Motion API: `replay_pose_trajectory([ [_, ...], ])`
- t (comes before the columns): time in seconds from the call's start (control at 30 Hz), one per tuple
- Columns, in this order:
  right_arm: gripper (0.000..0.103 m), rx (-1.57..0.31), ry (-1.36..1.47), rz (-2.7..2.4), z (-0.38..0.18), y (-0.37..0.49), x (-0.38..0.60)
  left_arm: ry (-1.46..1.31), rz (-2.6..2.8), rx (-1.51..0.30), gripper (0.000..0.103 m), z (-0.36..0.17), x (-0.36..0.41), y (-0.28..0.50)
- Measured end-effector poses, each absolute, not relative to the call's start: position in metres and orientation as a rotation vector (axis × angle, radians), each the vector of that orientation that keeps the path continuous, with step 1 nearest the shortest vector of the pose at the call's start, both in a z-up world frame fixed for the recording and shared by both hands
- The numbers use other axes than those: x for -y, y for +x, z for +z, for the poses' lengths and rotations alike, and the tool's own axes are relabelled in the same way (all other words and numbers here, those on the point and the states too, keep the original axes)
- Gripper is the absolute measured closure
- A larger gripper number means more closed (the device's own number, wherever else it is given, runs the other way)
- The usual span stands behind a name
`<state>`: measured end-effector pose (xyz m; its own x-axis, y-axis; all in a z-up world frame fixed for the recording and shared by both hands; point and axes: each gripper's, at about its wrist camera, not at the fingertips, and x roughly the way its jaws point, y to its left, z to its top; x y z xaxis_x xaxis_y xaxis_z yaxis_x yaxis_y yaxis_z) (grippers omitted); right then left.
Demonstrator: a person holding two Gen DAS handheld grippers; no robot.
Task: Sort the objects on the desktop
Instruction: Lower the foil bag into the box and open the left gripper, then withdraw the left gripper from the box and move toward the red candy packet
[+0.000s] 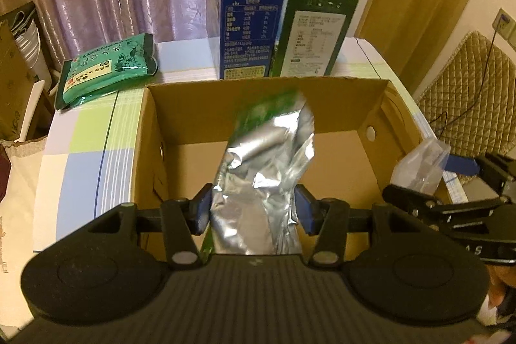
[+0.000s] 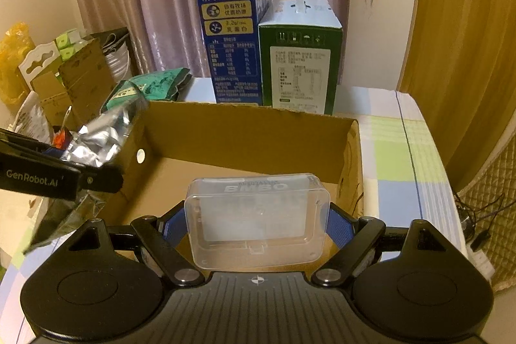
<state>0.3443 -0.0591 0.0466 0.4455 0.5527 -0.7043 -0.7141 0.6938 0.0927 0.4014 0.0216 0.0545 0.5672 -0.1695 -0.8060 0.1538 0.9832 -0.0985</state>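
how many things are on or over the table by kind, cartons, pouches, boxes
Tall printed cartons: 2, the blue carton and the green carton
Pouches: 2, the green pouch lying on the table and the silver pouch held in the left tongs
Clear plastic cases: 1, the clear case in the right tongs
Open cardboard boxes: 1, the cardboard box
Total: 6

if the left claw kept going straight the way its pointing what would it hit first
Most likely the bare floor of the open cardboard box. The left claw, shut on a silver foil pouch, aims down into it, and the pouch's far end would touch before the fingers. Depth is hard to judge.
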Motion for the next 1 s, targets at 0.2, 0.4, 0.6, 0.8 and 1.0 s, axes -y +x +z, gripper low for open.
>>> replay_pose_trajectory([
  [0.2,0.019,-0.793,-0.221,0.79,0.038,0.349,0.057,-0.033,-0.178,-0.907,0.053,0.063,-0.035,0.395],
  [0.4,0.018,-0.788,-0.171,0.799,0.038,0.35,0.056,-0.063,-0.158,-0.872,0.043,0.071,-0.053,0.368],
  [0.6,0.008,-0.75,-0.156,0.795,0.049,0.344,0.063,-0.056,-0.134,-0.861,0.026,0.071,-0.065,0.327],
  [0.8,0.006,-0.748,-0.155,0.783,0.061,0.329,0.082,-0.03,-0.131,-0.859,0.014,0.067,-0.068,0.279],
  [1.0,0.002,-0.756,-0.147,0.788,0.071,0.297,0.111,-0.012,-0.106,-0.86,0.003,0.064,-0.076,0.224],
])
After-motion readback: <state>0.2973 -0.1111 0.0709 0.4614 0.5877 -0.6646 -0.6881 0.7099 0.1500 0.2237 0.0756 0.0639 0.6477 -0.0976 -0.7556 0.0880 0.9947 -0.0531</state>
